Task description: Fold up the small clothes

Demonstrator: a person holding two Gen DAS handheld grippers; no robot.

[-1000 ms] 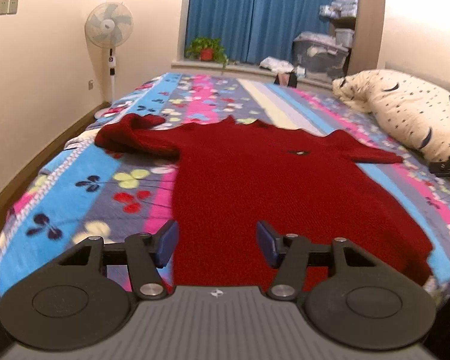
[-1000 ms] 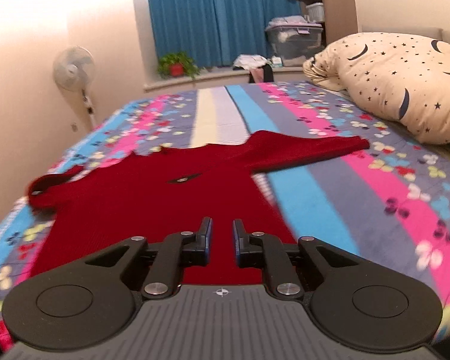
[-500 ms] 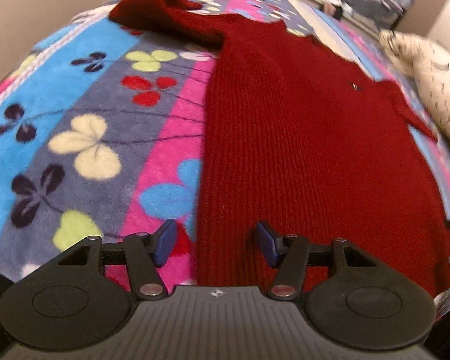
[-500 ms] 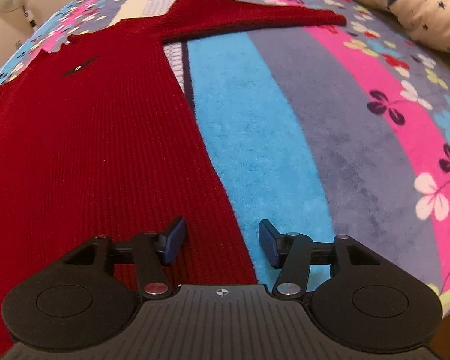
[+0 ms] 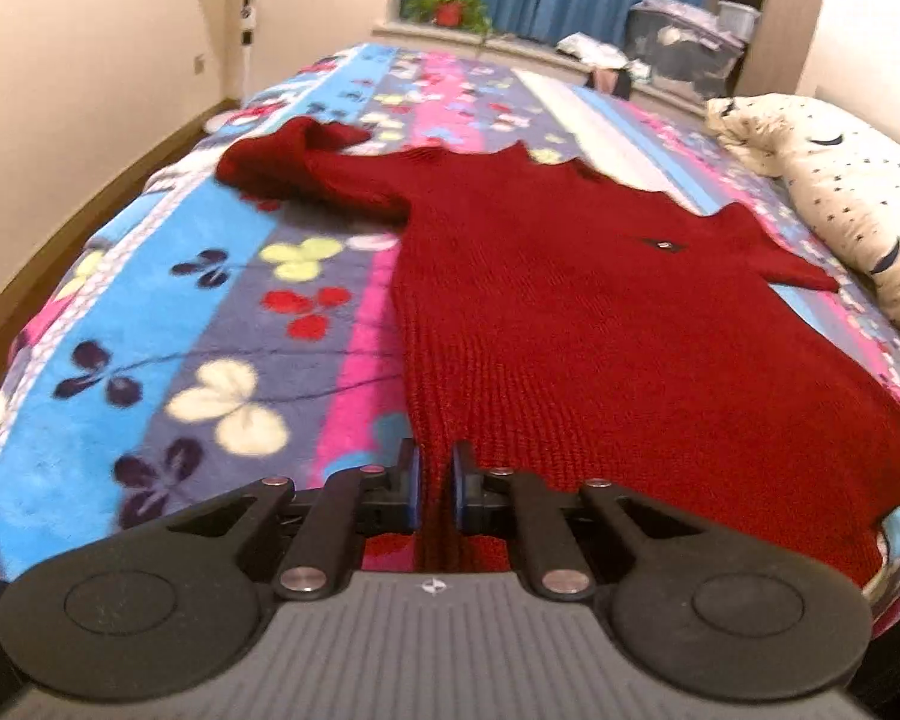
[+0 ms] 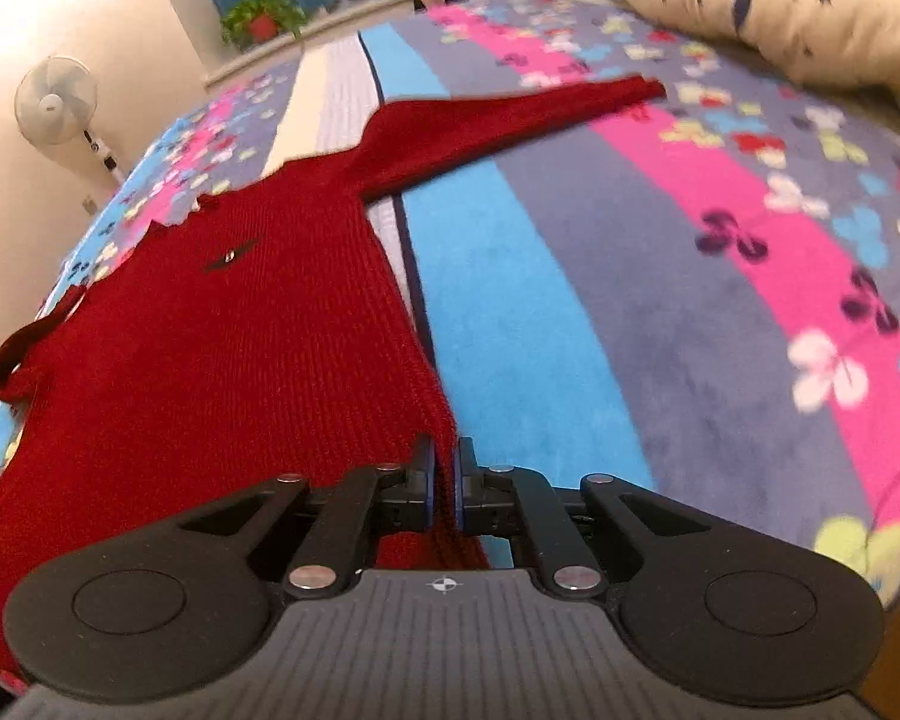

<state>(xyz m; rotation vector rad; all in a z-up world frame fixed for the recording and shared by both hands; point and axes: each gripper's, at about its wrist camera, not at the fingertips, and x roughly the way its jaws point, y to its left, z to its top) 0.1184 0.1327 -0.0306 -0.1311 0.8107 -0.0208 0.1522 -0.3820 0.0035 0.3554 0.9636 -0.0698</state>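
While the red sweater (image 5: 570, 312) lies spread flat on the bed (image 5: 150, 324), its two bottom corners are now pinched: the hem's left corner is clamped between the fingers of the left gripper (image 5: 432, 489), the right corner between those of the right gripper (image 6: 443, 483). Half a second ago both pairs of fingers were held apart over the hem; they have since been closed on the knit. The grasp for the first fold can therefore be judged complete, and the hem is probably ready to be carried toward the collar. One sleeve (image 6: 510, 120) is stretched toward the pillow (image 6: 780, 6); the other (image 5: 294, 168) is bunched.
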